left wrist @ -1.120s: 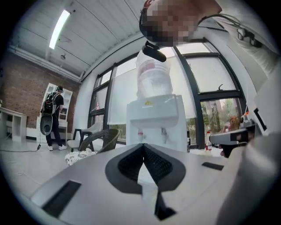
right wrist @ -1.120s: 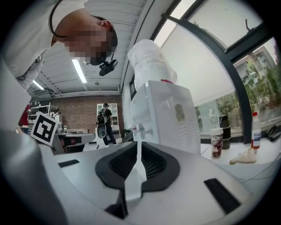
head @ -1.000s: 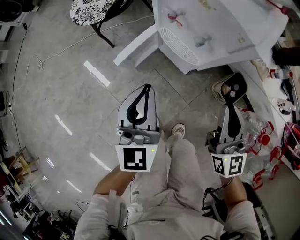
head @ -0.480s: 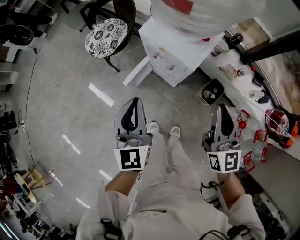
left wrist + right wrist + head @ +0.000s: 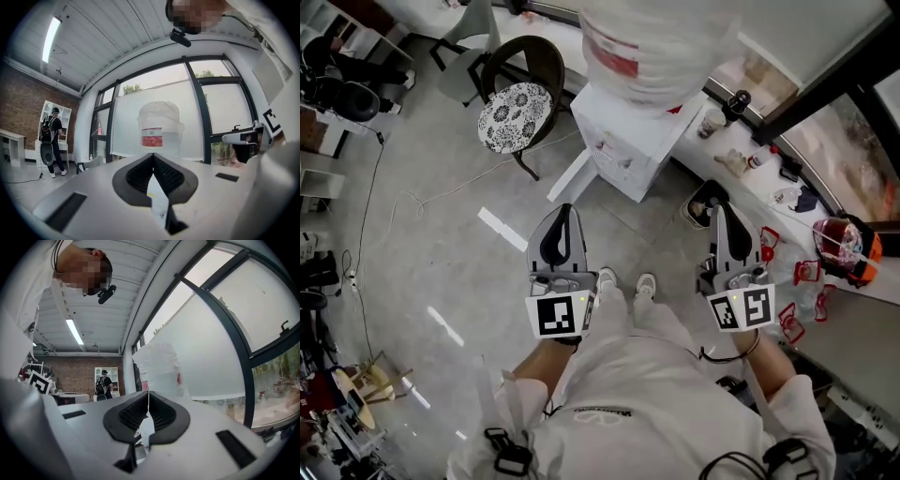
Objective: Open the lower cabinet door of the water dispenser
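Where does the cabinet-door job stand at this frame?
Done, by the look of it: the lower door stands swung out from the water dispenser. In hand: nothing. The left gripper is shut and the right gripper is closing shut on nothing, both apart from the dispenser. Left to do: nothing that shows.

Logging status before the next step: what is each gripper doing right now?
Left gripper: closed, holding nothing.
Right gripper: closed, holding nothing.

Grey tiled floor (image 5: 422,262), water dispenser (image 5: 628,155), patterned chair (image 5: 517,108)
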### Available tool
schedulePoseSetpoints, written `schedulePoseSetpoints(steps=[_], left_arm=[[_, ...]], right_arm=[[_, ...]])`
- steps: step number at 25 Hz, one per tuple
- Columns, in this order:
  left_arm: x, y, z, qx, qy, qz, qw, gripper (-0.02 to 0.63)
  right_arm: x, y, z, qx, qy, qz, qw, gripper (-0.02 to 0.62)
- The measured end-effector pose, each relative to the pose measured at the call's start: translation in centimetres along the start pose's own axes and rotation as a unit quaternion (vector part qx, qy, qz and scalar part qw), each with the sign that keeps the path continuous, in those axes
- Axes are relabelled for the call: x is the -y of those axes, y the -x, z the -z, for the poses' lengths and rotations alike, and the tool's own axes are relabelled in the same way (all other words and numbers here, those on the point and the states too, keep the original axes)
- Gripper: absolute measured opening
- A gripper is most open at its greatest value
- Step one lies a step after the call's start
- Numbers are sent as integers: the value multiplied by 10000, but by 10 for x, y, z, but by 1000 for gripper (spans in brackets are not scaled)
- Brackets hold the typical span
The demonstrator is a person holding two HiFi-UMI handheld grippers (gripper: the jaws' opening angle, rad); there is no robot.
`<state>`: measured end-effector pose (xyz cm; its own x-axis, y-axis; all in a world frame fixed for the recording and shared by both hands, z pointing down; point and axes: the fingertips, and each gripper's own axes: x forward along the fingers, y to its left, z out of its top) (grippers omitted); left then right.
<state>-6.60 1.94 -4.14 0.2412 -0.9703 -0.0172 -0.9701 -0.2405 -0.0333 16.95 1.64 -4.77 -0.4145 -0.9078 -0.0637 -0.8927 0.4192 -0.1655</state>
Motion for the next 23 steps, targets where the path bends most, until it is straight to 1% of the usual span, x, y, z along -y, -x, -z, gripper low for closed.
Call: schedulePoseSetpoints(steps=[5, 8, 11, 23], left_arm=[[2, -1, -14, 88, 29, 63, 9999, 6], [4, -1, -20, 123, 15, 92, 9999, 6], [7, -1, -26, 173, -3, 111, 9998, 6], [15, 11, -39, 263, -69, 83, 9996, 6]], right_arm=[[-12, 1, -13, 8, 156, -133, 9998, 17], [-13, 5, -19, 51, 250, -109, 9996, 17], [-11, 9, -23, 86, 261, -58, 9996, 17], [-15, 22, -32, 172, 330, -108, 9993, 17]])
